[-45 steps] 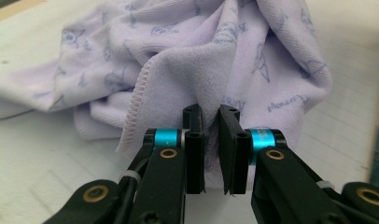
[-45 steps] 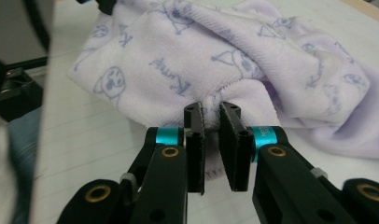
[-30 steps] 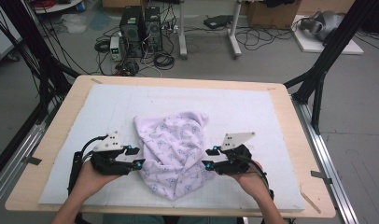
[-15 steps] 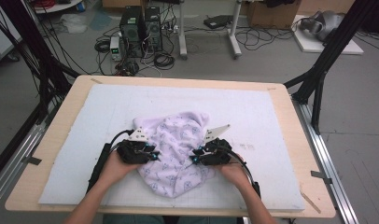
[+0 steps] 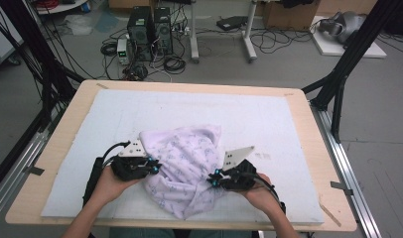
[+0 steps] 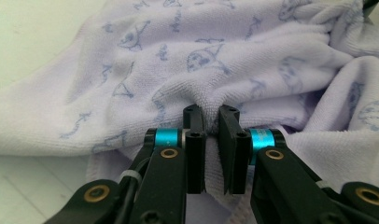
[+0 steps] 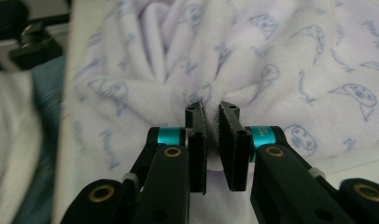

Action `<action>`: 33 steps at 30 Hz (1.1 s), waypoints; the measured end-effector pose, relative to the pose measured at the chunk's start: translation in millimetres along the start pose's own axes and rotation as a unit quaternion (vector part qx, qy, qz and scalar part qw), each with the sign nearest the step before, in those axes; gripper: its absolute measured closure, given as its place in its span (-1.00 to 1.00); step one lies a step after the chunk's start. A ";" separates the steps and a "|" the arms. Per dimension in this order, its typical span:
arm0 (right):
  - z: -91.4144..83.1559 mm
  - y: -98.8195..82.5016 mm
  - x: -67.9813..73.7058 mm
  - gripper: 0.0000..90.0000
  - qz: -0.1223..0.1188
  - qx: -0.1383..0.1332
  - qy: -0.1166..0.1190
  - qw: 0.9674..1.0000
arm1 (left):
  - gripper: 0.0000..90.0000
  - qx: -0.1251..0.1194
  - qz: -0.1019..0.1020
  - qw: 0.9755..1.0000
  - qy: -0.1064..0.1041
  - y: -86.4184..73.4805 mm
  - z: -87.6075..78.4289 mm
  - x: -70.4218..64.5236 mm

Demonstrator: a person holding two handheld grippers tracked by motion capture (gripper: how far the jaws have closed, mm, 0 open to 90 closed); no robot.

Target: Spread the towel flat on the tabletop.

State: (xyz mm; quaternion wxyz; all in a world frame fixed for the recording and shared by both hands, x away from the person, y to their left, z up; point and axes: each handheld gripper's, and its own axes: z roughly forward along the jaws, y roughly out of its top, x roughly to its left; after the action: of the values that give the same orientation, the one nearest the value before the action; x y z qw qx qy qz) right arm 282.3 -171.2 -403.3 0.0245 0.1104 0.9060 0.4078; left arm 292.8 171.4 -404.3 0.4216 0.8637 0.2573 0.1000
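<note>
A lilac towel (image 5: 182,168) printed with small blue figures lies crumpled on the near middle of the white mat (image 5: 269,124). My left gripper (image 5: 152,166) is at the towel's left side and my right gripper (image 5: 214,179) at its right side, each held in a hand. In the left gripper view the towel (image 6: 225,56) bunches up ahead, and the left gripper (image 6: 211,126) has just been closing, its jaws now pinching a fold. In the right gripper view the right gripper (image 7: 211,123) has likewise just been closing and grips a fold of the towel (image 7: 281,46).
The mat covers a wooden table (image 5: 308,114) with black frame posts (image 5: 338,84) at its corners. Computer towers (image 5: 150,25) and cables stand on the floor beyond the far edge. Bare mat lies behind and to both sides of the towel.
Both grippers moved inward from beside the towel onto its left and right sides, and their jaws went from open to shut on folds of cloth. The hands then drew slightly back toward the person.
</note>
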 end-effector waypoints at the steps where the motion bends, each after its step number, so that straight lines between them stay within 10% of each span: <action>1: 0.8 -0.7 7.2 0.83 -0.004 0.004 0.009 1.000 | 0.80 -0.002 0.009 1.000 -0.005 -4.0 -4.3 -7.1; 6: -0.6 0.9 19.3 0.56 -0.005 -0.013 0.028 0.999 | 0.43 -0.020 -0.009 1.000 -0.014 -9.9 -16.4 -4.1; 10: -13.2 4.3 0.3 0.36 0.029 -0.050 0.011 0.998 | 0.16 -0.032 -0.025 0.999 0.008 -9.9 -25.1 6.9; 19: 16.6 -2.8 -50.5 -0.04 0.101 0.003 -0.045 0.994 | 0.09 0.003 -0.060 0.998 0.035 -12.6 2.2 33.4; 27: 35.1 -10.8 -54.0 0.83 0.090 0.023 -0.024 0.995 | 0.62 0.025 -0.057 0.998 0.011 -10.2 29.9 40.7; 33: 19.3 -8.7 -45.1 0.87 0.075 0.020 -0.025 0.997 | 0.83 -0.002 -0.059 0.998 0.015 -7.8 16.8 41.0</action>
State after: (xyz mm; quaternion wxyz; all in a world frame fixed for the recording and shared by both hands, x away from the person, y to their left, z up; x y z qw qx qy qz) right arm 327.3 -172.5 -424.7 0.0141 0.1889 0.9022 0.3874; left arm 331.3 185.7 -422.7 0.4251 0.8444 0.3138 0.0883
